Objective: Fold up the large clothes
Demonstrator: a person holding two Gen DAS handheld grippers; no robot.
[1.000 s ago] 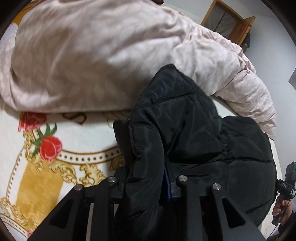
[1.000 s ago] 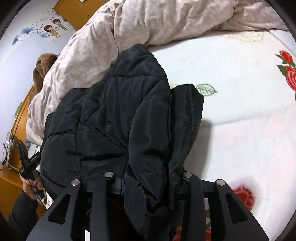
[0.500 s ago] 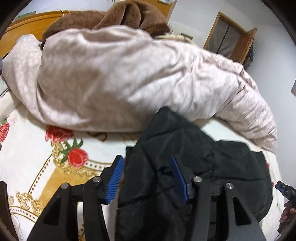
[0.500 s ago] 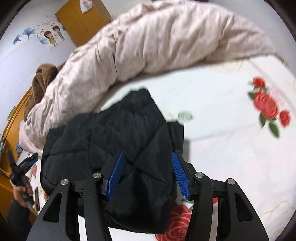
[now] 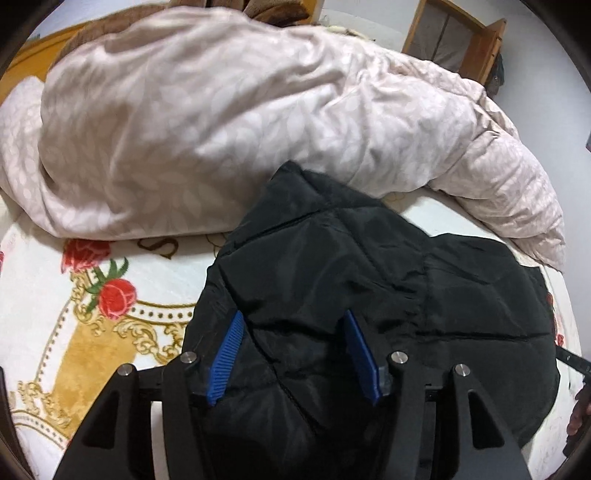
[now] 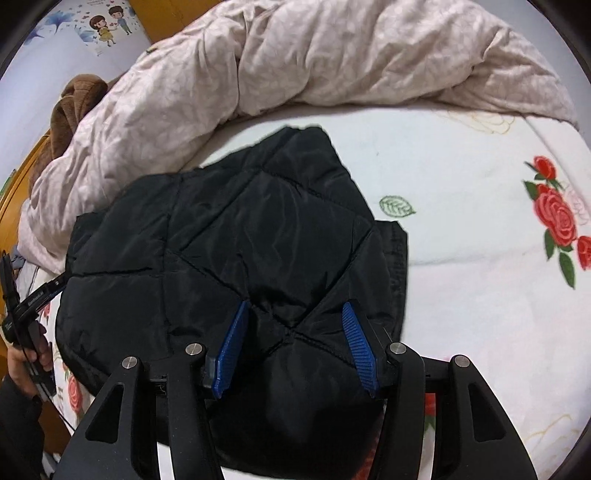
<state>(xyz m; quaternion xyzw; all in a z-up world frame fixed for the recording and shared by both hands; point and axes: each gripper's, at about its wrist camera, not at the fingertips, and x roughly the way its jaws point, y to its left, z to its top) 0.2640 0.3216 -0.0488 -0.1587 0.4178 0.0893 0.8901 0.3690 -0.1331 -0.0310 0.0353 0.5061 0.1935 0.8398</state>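
a rumpled pale pink duvet (image 5: pixel 229 122) lies heaped across the far side of my bed, on a white bedsheet (image 6: pixel 461 177) printed with red roses (image 6: pixel 557 218). a brown blanket (image 6: pixel 70 107) sits behind the duvet. a cartoon sticker (image 6: pixel 107 26) is on the wall.

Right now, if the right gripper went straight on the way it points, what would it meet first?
Most likely the black jacket: the right gripper points down at it, and its quilted top fills the gap between the open fingers. Depth is unclear.
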